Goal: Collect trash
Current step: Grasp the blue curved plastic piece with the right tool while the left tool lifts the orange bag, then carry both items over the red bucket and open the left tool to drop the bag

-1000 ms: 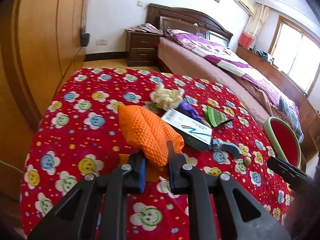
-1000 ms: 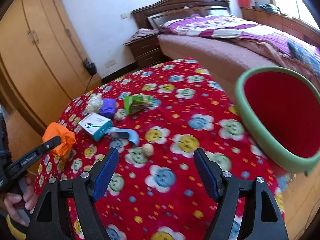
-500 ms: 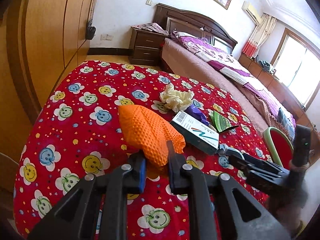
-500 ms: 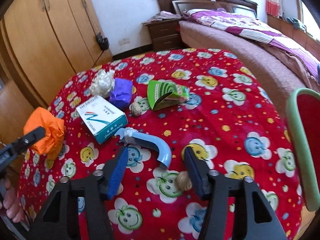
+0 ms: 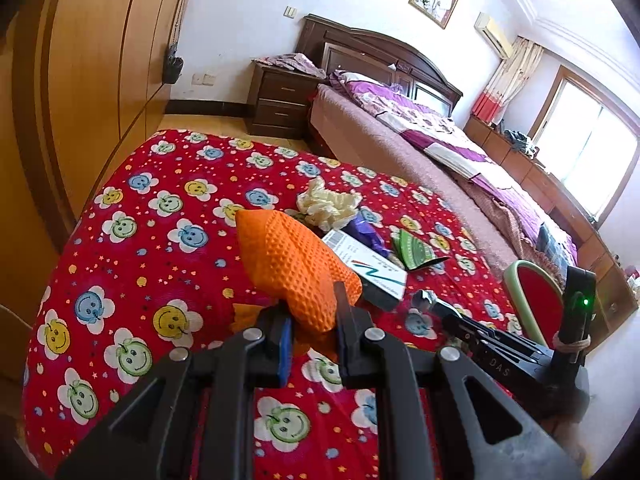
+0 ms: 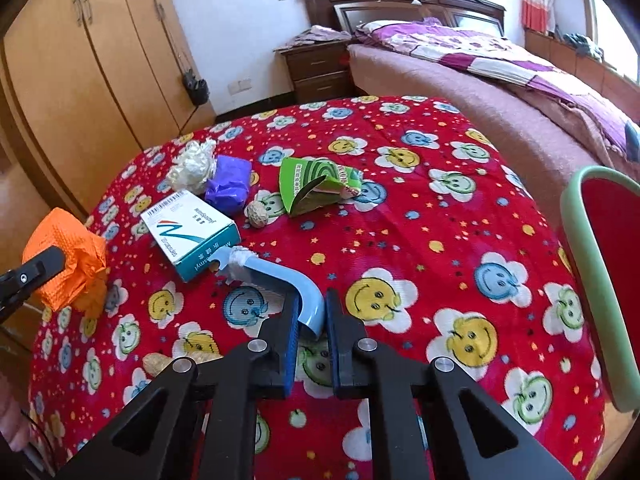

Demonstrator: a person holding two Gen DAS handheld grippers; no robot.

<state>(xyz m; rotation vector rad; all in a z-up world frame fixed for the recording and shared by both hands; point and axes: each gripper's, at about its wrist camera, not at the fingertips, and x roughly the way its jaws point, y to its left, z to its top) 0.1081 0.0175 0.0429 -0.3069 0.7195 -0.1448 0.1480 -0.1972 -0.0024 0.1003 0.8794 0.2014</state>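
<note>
Above the red smiley-flower cloth (image 6: 420,248), our left gripper (image 5: 310,320) pinches the crumpled orange paper (image 5: 296,272), lifted off the cloth. At six o'clock in the right wrist view, our right gripper (image 6: 311,316) has its jaws pressed onto the curved blue plastic piece (image 6: 280,284), which lies beside the teal-and-white box (image 6: 190,232). The green-rimmed red bin (image 6: 600,280) sits at three o'clock.

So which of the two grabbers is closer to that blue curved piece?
The right gripper: its fingers sit on either side of the blue piece. The left gripper is off to the left, holding an orange wad beyond the white box.
</note>
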